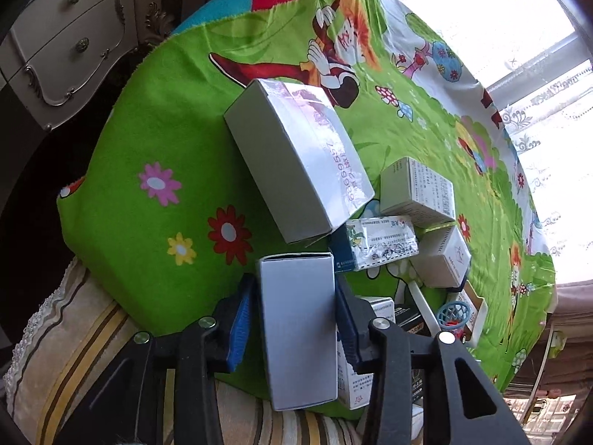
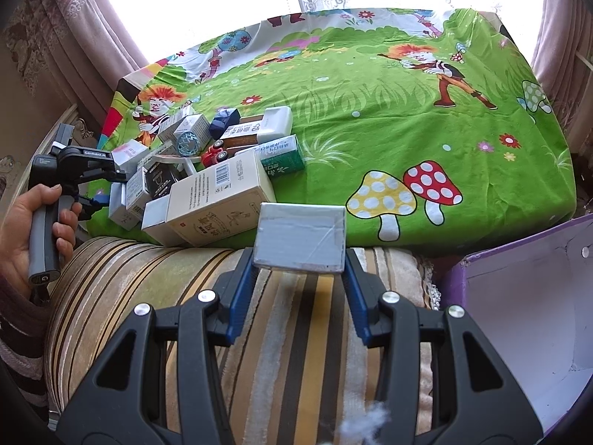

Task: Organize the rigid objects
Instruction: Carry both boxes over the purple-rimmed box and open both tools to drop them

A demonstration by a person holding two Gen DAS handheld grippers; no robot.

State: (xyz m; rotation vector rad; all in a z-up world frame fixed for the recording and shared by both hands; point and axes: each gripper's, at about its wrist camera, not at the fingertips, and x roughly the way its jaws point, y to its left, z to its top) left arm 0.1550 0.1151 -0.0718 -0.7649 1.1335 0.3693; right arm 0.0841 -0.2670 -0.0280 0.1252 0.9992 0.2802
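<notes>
Purple carton (image 2: pixel 519 315) only in right view; each hand-held gripper (image 1: pixel 296 319) (image 2: pixel 300 278) clamping 1 grey box (image 1: pixel 296 326) (image 2: pixel 301 239).

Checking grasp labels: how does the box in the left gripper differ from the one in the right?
The left gripper holds a plain silver box lengthwise, long axis along the fingers. The right gripper holds a grey taped box crosswise, at the fingertips. Both are small plain cartons, clamped between blue pads.

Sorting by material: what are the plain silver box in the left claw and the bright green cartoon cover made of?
Plain silver box: probably thin cardboard with a satin metallic coating; folded flap edge shows. Bright green cartoon cover: printed woven fabric, matte; frayed edge, soft wrinkles.
</notes>
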